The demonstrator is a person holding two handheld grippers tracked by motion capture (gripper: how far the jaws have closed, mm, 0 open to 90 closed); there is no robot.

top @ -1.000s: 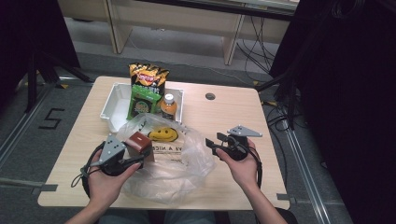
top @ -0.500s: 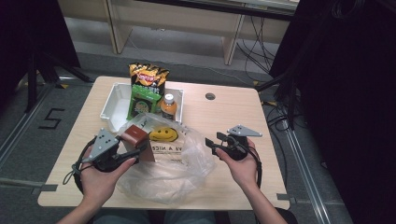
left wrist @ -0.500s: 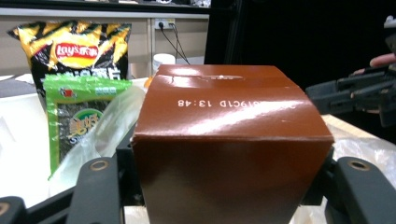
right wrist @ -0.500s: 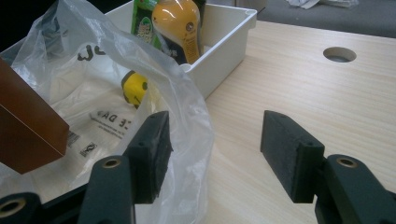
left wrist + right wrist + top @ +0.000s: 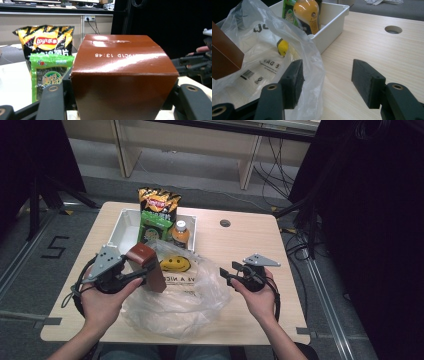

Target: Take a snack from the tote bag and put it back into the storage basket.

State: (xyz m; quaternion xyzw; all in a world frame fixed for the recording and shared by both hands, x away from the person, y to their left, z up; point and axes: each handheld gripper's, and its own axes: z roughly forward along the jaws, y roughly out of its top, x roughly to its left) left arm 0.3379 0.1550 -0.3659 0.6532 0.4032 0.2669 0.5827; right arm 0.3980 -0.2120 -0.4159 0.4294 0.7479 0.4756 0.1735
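Observation:
A glossy brown carton (image 5: 150,261) hangs above the left part of a clear plastic bag (image 5: 185,305) printed with a yellow smiley. My left gripper (image 5: 142,272) is shut on the carton, one jaw on each side of it. In the left gripper view the carton (image 5: 122,75) sits between the black jaws with a printed date code on top. My right gripper (image 5: 227,270) stands open at the bag's right edge, nothing between its pads. In the right gripper view one pad (image 5: 293,80) lies against the bag's film (image 5: 294,32), and the carton's corner (image 5: 223,57) shows at the left.
A white tray (image 5: 122,227) behind the bag holds a chips bag (image 5: 159,200), a green snack pack (image 5: 152,225) and an orange drink bottle (image 5: 180,234). A round cable hole (image 5: 225,223) sits in the wooden tabletop at the back right. Bare wood lies to the right of the bag.
My left gripper has risen with the brown carton and drifted slightly left, lifting it higher over the bag. The right gripper has stayed where it was.

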